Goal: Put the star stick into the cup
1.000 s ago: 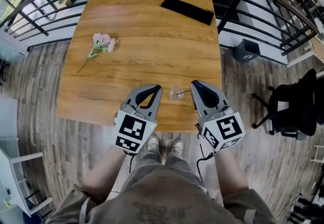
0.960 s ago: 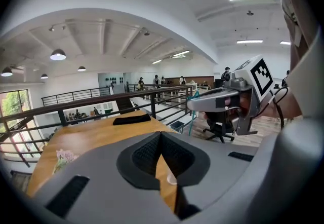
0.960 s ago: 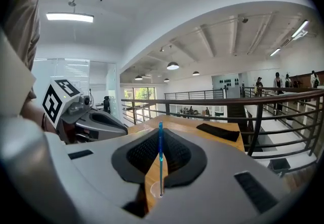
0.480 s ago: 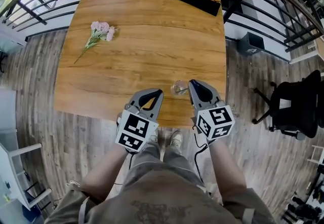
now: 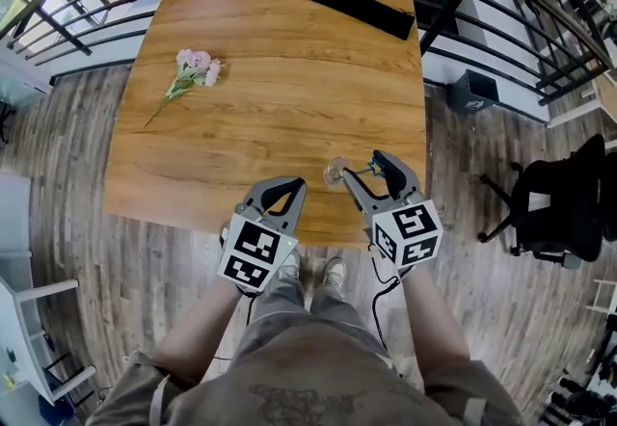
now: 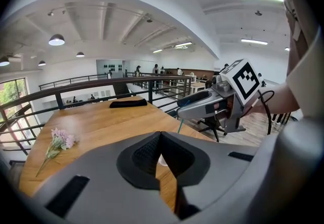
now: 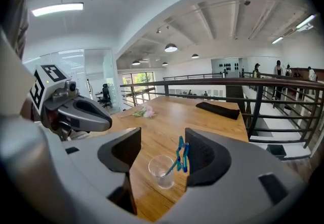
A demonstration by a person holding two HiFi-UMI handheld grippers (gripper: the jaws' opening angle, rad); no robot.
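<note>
A clear plastic cup (image 5: 335,172) (image 7: 163,171) stands near the front edge of the wooden table (image 5: 270,106). The blue star stick (image 7: 182,154) (image 5: 371,167) leans with its lower end inside the cup. Its star lies against the right pad of my right gripper (image 7: 162,152) (image 5: 364,167), whose jaws are opening around cup and stick; the left pad stands clear. My left gripper (image 5: 292,187) (image 6: 161,137) hovers just left of the cup, shut with nothing in it. In the left gripper view the right gripper (image 6: 195,106) hangs over the stick's green shaft (image 6: 179,125).
A pink flower sprig (image 5: 191,70) lies at the table's far left. A flat black pouch (image 5: 362,10) rests at the far right corner. Black railing (image 5: 463,0) rings the table. A black office chair (image 5: 564,202) stands on the floor to the right.
The right gripper's jaws have spread from shut on the stick to wide apart. The stick now rests in the cup. The left gripper has hardly moved.
</note>
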